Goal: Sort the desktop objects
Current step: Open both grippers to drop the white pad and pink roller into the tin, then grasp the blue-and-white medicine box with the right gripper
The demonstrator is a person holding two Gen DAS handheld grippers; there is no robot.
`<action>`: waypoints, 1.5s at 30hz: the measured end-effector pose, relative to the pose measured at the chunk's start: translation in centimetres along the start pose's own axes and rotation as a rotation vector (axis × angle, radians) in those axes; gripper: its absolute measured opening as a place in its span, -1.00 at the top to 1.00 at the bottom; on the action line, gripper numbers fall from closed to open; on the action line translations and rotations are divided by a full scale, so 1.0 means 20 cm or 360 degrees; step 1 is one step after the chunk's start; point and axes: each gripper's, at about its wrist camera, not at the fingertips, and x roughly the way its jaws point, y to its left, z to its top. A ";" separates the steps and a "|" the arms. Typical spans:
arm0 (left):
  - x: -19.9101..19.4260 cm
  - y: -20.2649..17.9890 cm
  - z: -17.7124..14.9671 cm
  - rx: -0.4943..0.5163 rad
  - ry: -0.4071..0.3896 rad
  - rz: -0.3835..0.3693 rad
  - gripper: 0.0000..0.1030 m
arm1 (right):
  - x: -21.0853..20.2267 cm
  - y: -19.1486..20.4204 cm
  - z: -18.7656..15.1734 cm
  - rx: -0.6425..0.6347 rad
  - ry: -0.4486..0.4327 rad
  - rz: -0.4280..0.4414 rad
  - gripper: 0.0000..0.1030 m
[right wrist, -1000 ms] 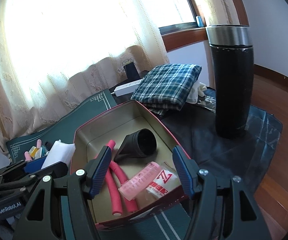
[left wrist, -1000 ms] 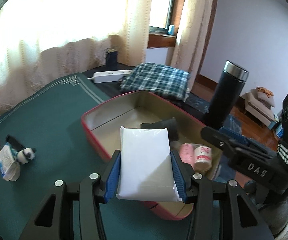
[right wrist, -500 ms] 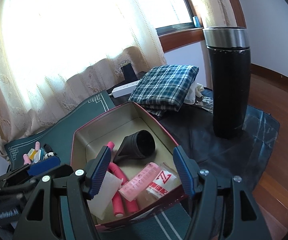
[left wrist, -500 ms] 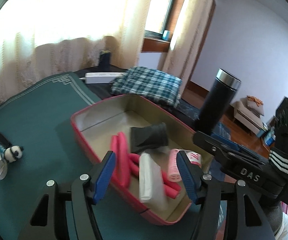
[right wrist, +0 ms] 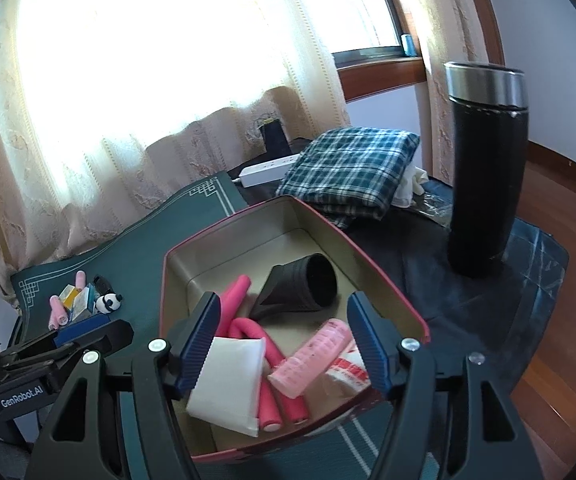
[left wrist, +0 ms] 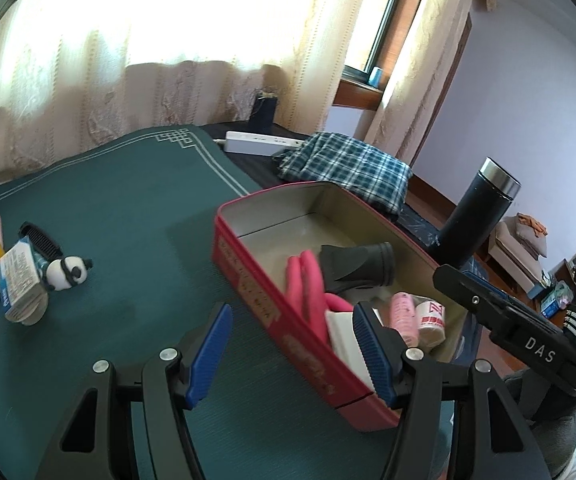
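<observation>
Several things, a white packet (right wrist: 230, 382) among them, are seen lying in the red box (left wrist: 272, 312); more are left on the counter (left wrist: 128, 248). Both the left claw (left wrist: 292, 354) and right claw (right wrist: 284, 344) are held open, empty. The box wall could be clipped.

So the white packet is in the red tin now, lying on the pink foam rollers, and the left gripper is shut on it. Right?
Not quite. The left gripper is open and empty; both wrist views show the white packet free in the red tin, on the pink foam rollers.
</observation>
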 end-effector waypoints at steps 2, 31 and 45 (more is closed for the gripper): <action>-0.01 0.03 -0.01 -0.0020 0.0002 0.0013 -0.31 | 0.01 0.04 0.00 -0.0021 0.0004 0.0016 -0.37; -0.48 1.10 -0.27 -0.0595 -0.0096 0.0530 -0.42 | 0.37 1.00 -0.15 -0.0441 0.0264 0.0439 -0.44; -0.48 1.37 -0.39 -0.0762 -0.0056 0.0553 -0.42 | 0.65 1.39 -0.17 -0.0659 0.0368 0.0479 -0.47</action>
